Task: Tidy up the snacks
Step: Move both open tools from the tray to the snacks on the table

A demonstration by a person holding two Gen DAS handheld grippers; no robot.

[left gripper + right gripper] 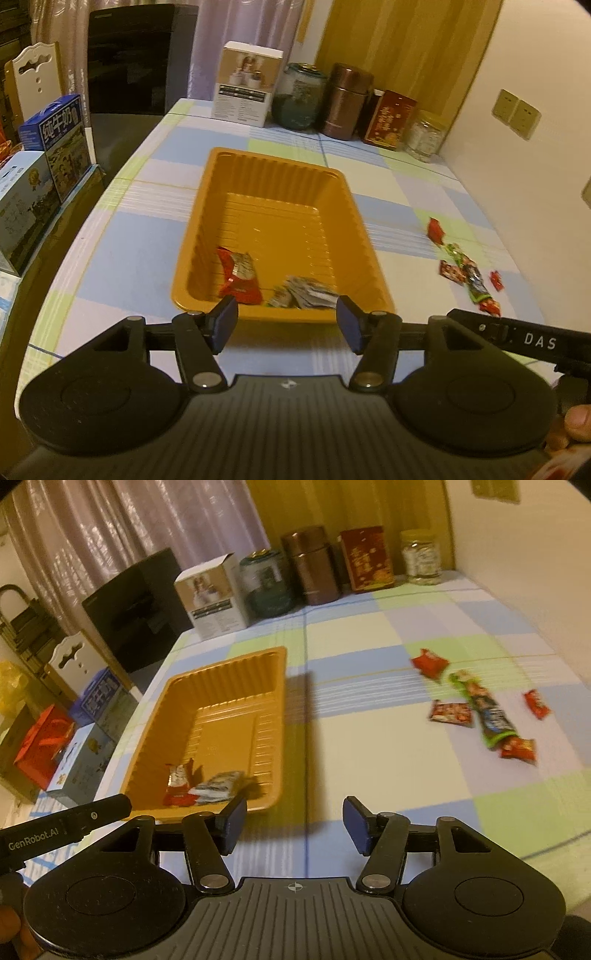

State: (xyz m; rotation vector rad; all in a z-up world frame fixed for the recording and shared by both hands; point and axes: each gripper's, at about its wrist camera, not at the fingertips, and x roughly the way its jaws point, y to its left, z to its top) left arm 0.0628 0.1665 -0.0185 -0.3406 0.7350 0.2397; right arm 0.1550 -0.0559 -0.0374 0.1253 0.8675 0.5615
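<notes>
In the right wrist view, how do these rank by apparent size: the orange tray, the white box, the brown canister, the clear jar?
Largest to smallest:
1. orange tray, nearest to the camera
2. white box
3. brown canister
4. clear jar
The last three stand far back, so their true sizes remain unsure.

An orange ribbed tray [280, 206] sits on the checked cloth, holding two snacks at its near end — a red packet [238, 275] lying flat and a grey-silver packet [306, 291] just beside it. Well apart to the tray's right lie loose snacks — a long green bar [484, 710] with four small red packets [428, 664] scattered round it.
</notes>
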